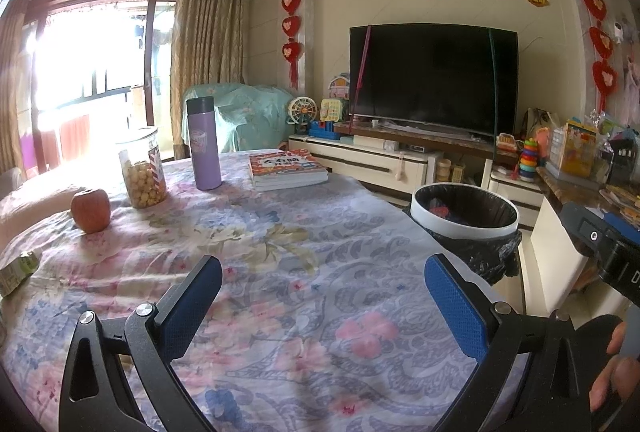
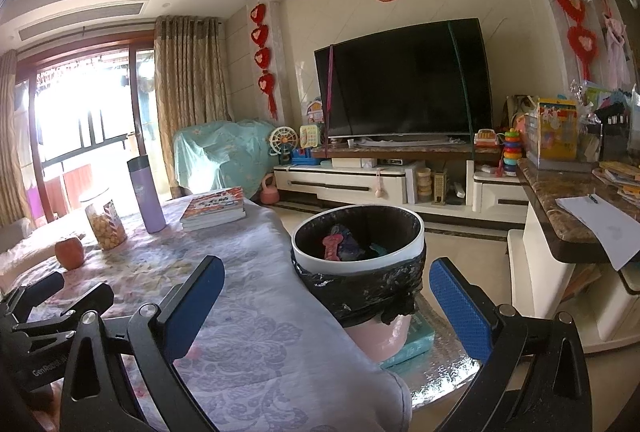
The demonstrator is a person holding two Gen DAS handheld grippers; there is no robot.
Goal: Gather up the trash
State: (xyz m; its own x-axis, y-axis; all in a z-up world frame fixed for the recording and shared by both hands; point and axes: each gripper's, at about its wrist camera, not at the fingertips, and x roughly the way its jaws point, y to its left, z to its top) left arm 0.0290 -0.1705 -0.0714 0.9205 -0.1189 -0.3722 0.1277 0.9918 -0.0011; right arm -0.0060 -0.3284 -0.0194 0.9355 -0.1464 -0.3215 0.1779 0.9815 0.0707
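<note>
Both tools, L (image 1: 323,274) & R (image 2: 327,278), spread wide, empty; "GenRobot" on L body.

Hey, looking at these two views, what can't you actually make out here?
- Green carton, left wrist view: cut off by the picture's left edge, label unreadable; absent from the right wrist view.
- Contents of the bin: the dark liner shadows most of them; only a pink scrap shows clearly.
- Book cover: print too small to read.
- Balcony beyond the window: washed out by glare.
- Left tool and right tool are open, holding nothing.

Blown-out window (image 1: 80,71) glare — fisheye-warped edges
</note>
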